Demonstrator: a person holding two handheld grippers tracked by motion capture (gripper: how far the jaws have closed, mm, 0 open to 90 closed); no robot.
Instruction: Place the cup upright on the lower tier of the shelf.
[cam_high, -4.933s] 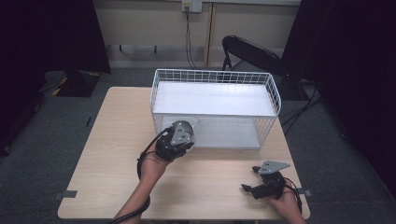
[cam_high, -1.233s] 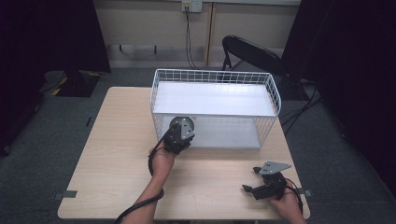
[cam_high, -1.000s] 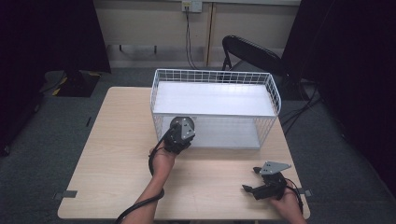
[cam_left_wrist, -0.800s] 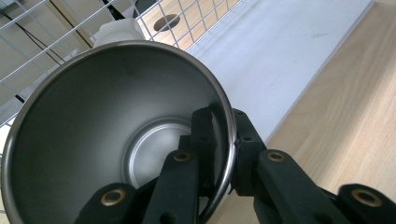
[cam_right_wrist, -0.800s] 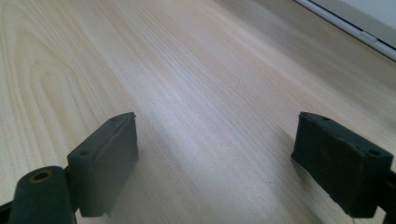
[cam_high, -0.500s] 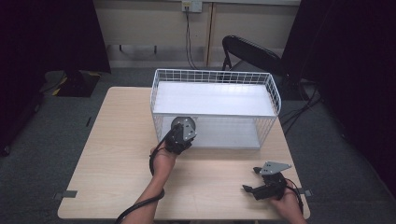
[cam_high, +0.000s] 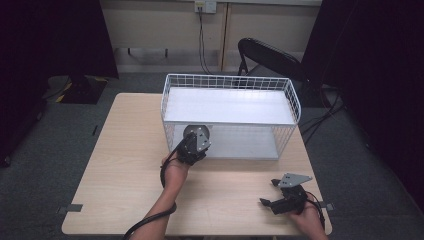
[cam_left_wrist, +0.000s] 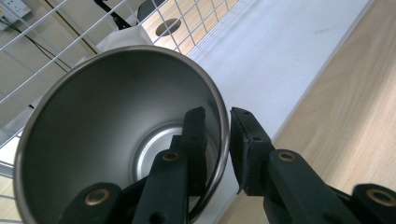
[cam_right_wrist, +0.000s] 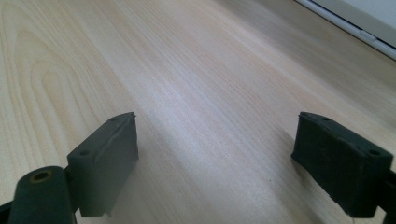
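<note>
At the wire basket (cam_high: 295, 102), our left gripper (cam_left_wrist: 217, 135) has just been easing its jaws apart astride the steel cup's (cam_left_wrist: 107, 116) rim, cup on the basket's white floor, while our right gripper (cam_high: 280, 197) rests wide open, well apart.

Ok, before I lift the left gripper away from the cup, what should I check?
1. Left gripper has let go: ok. Its jaws have just been opening, and the outer pad stands slightly off the rim.
2. Jaws out of the steel cup: not ok. One jaw is inside it, with the wall between the two.
3. Cup seated flat in the wire basket: cannot tell.
4. Right gripper out of the way: ok. It is open, low over the table.
</note>
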